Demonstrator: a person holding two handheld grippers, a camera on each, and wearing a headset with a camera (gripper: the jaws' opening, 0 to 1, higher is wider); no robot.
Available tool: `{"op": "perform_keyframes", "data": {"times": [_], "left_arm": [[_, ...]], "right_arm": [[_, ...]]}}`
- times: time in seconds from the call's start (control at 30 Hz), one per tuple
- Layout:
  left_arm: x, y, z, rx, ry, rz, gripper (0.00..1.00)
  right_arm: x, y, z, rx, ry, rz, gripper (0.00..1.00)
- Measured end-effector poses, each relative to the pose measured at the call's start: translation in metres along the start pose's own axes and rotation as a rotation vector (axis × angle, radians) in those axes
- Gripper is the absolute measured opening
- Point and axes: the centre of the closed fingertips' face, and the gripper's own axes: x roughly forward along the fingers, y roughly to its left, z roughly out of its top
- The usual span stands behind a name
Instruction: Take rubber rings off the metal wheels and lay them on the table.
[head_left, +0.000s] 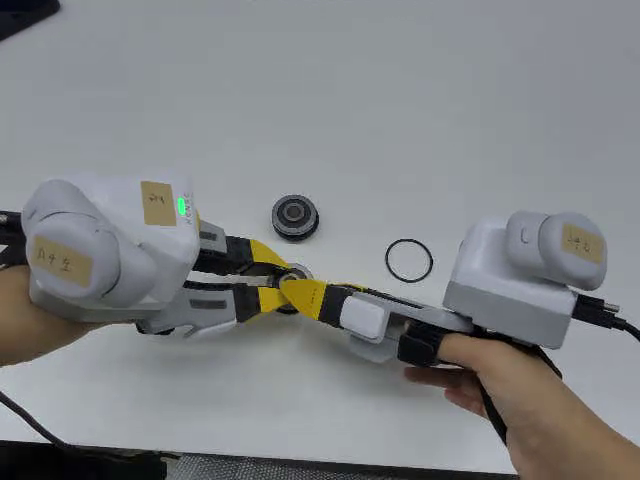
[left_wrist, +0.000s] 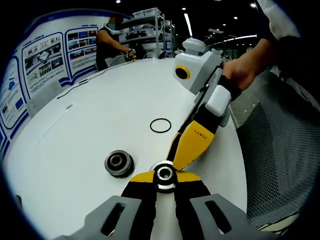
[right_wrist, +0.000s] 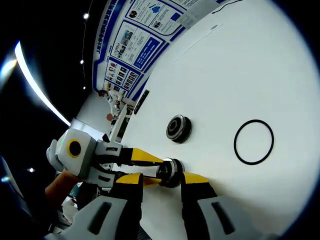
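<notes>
Table: smooth, flat white table top (head_left: 420, 100), spread beneath both tools.
Left tool: white-bodied left gripper (head_left: 268, 280) with black jaws and yellow tips, clamped on the held wheel, one tip at each side of its rim.
Right tool: white-bodied right gripper (head_left: 303, 293) with the same yellow tips, nose to nose with the left one, closed on that same wheel from the opposite side.
Held wheel: small round metal wheel (left_wrist: 164, 175), dark rim around a shiny silver hub, pinched where both pairs of tips meet; face up, axle roughly upright; resting on the table or just above it, cannot tell.
Free wheel: second round metal wheel (head_left: 295, 216), black-rimmed, just beyond the joined tips, lying flat, axle upright.
Loose ring: thin black rubber ring (head_left: 387, 259), flat on the table beside the right gripper's jaws, apart from both wheels.
</notes>
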Motion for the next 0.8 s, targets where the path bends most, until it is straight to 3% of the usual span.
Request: {"op": "perform_keyframes", "data": {"times": [0.17, 0.5, 0.8], "left_arm": [[0.0001, 0.0002, -0.0002, -0.004, 0.000, 0.001, 0.13], [-0.0003, -0.0010, 0.0008, -0.011, -0.005, 0.002, 0.13], [-0.0007, -0.0016, 0.0017, -0.013, -0.005, 0.004, 0.13]], "right_arm": [[0.0009, -0.0025, -0.0035, 0.029, 0.022, -0.002, 0.32], [0.0009, 0.0011, -0.0011, 0.033, 0.001, 0.014, 0.30], [-0.0046, -0.0009, 0.0020, 0.035, -0.009, 0.006, 0.22]]}}
